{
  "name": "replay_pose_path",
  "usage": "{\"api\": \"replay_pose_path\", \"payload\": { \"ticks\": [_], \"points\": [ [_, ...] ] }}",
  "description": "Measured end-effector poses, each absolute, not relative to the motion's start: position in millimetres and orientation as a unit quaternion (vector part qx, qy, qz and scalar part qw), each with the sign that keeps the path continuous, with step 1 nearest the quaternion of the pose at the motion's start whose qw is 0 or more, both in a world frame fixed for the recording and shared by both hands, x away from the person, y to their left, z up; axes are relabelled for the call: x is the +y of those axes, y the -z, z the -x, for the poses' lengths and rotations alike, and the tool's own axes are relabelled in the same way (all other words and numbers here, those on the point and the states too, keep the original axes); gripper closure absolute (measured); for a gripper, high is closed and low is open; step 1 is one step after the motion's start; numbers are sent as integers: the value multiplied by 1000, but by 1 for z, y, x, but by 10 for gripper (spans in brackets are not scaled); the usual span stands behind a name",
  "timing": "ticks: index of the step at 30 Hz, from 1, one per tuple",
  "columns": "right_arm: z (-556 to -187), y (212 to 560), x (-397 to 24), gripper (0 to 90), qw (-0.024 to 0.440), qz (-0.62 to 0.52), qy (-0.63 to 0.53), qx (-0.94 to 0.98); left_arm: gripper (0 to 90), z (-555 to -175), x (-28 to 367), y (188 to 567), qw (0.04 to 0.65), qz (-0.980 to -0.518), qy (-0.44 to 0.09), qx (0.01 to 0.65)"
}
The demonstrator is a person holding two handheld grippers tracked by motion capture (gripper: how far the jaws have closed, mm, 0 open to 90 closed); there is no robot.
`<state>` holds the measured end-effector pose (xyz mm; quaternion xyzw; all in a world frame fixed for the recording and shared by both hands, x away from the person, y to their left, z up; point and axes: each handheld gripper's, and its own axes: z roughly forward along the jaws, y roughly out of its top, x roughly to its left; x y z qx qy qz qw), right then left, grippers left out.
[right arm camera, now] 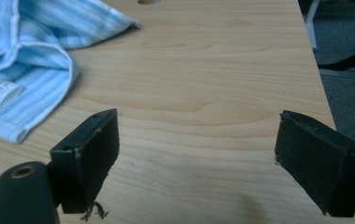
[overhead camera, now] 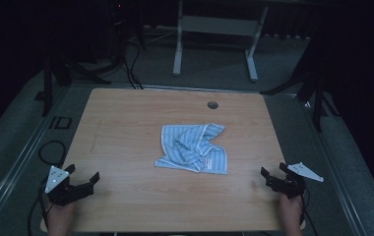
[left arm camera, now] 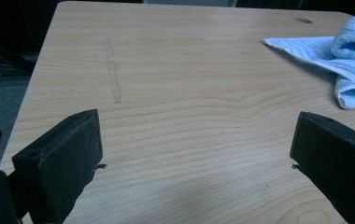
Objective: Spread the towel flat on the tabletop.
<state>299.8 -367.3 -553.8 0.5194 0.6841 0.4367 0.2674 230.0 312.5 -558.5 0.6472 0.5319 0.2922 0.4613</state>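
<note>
My left tool (overhead camera: 82, 183) and right tool (overhead camera: 275, 173) rest at the worktop's (overhead camera: 126, 118) near corners, jaws spread, nothing between them. The crumpled blue striped towel (overhead camera: 193, 148) lies mid-worktop, at my left tool's two o'clock. I'd reach for separate corners, pinching single layers at the hem.

Crumpled blue striped towel (overhead camera: 192, 148) at table (overhead camera: 126, 118) centre. Left gripper (overhead camera: 83, 183) near-left of towel, right gripper (overhead camera: 274, 175) near-right, both jaws apart, empty.
</note>
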Motion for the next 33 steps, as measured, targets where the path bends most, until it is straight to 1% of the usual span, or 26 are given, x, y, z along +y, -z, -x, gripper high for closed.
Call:
{"api": "replay_pose_path", "payload": {
  "ticks": [8,10,12,15,17,18,19,21,23,24,25,27,28,29,31,33],
  "points": [
    [-303,553,-364,145,240,-489,-428,721,22,-233,313,559,456,-658,-282,529],
    [-304,552,-366,139,222,-487,-434,724,22,-233,313,558,457,-659,-277,530],
    [-304,549,-366,140,230,-477,-431,731,22,-233,313,557,450,-665,-281,526],
    [-307,546,-366,137,220,-468,-425,743,22,-235,311,554,464,-655,-251,541],
    [-309,545,-365,135,191,-464,-427,752,22,-239,307,551,466,-660,-229,543],
    [-310,545,-364,134,185,-458,-423,759,22,-241,306,550,470,-660,-213,545],
    [-311,545,-363,134,182,-455,-415,766,22,-244,304,548,475,-663,-189,548],
    [-313,544,-361,133,152,-445,-419,776,22,-251,298,546,475,-677,-155,541],
    [-315,543,-358,133,148,-441,-415,782,22,-257,293,545,476,-685,-135,535],
    [-317,542,-357,129,132,-440,-417,784,22,-259,292,544,479,-689,-127,529],
    [-318,542,-356,129,120,-435,-420,787,22,-262,288,543,476,-695,-127,524],
    [-320,539,-352,130,120,-431,-414,792,22,-267,284,542,481,-701,-115,513],
    [-323,538,-349,123,102,-427,-418,795,22,-268,283,541,484,-701,-114,512],
    [-325,537,-347,124,101,-427,-418,796,22,-270,278,540,482,-708,-113,504],
    [-330,536,-341,124,74,-419,-421,801,22,-272,271,538,480,-715,-110,496],
    [-333,534,-333,134,86,-407,-415,809,22,-273,263,538,484,-723,-106,482]
  ]
}}
